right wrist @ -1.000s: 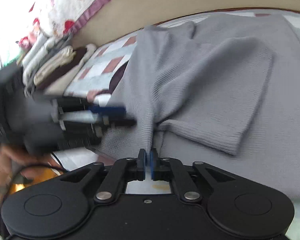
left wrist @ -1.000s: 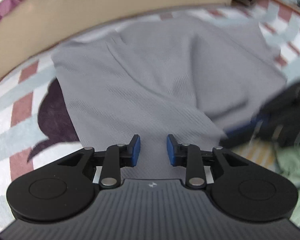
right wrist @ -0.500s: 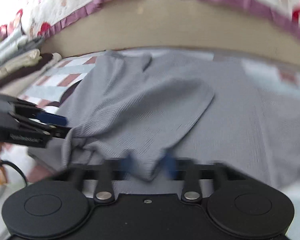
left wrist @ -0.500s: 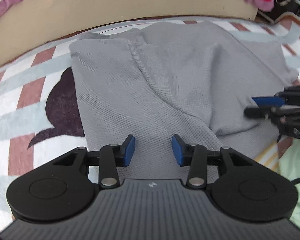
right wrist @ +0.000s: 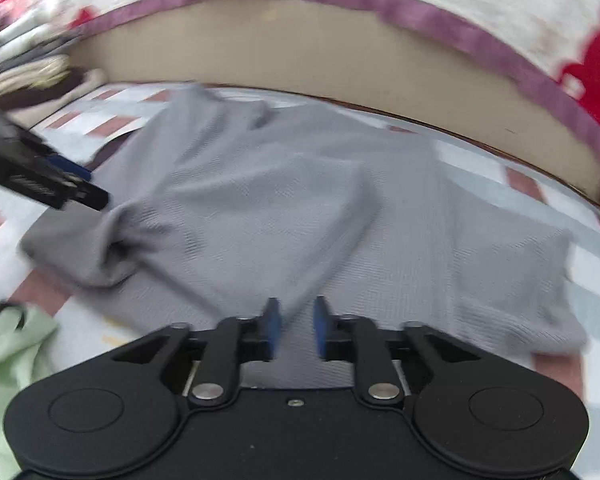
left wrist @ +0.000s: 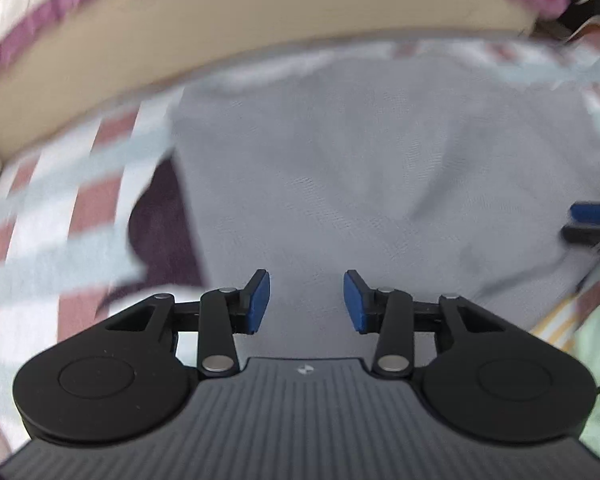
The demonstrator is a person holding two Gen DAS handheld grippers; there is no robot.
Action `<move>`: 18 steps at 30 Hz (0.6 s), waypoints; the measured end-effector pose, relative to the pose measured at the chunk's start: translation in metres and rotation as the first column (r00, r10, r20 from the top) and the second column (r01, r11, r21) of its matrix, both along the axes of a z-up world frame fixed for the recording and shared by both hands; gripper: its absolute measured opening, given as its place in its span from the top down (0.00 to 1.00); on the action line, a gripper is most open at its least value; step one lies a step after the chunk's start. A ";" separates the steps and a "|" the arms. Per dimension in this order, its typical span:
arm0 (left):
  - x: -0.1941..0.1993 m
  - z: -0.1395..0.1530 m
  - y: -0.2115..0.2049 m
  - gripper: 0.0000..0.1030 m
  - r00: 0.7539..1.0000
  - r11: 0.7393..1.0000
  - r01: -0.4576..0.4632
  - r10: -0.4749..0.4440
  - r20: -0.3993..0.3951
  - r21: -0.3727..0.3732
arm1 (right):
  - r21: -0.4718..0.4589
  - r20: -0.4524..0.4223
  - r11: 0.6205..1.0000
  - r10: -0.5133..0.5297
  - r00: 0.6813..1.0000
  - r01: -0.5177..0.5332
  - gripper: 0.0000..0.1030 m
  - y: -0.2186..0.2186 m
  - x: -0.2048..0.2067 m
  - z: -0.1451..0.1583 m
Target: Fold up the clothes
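Gray sweater (right wrist: 284, 208) on a striped rug (left wrist: 60, 208) by the bed (right wrist: 300, 52); left gripper (left wrist: 306, 304) spread, right gripper (right wrist: 296, 328) just opened, holding nothing I think.

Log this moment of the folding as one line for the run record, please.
step: sleeve folded in | grey sweater flat on striped rug | left tongs open, empty | right tongs just opened, nothing gripped | green garment aside

My right gripper (right wrist: 296, 328) hovers over the grey garment (right wrist: 284, 208), fingers (right wrist: 271, 326) just opened, nothing pinched; my left gripper (right wrist: 66, 186) sits at nine o'clock.
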State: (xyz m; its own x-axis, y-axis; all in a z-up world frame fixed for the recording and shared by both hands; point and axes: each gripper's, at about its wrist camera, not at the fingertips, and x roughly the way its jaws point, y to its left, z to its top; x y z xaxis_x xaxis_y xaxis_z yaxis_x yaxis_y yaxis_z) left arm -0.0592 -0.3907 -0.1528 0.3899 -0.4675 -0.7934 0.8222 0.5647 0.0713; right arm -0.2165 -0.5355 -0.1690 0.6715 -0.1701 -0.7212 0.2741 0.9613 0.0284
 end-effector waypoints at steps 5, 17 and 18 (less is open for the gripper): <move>-0.029 0.006 -0.054 0.60 0.991 0.992 0.109 -0.113 -0.066 -0.063 | 0.220 0.049 0.954 -0.222 0.974 0.206 0.47 -0.056 -0.037 0.006; -0.003 0.001 -0.015 0.60 0.977 0.983 -0.145 0.125 -0.171 -0.110 | 0.541 0.017 0.789 -0.357 0.934 0.292 0.39 -0.105 -0.054 -0.037; -0.001 -0.001 -0.006 0.60 0.973 0.980 -0.162 0.140 -0.184 -0.116 | 0.549 0.034 0.785 -0.363 0.931 0.286 0.38 -0.102 -0.053 -0.039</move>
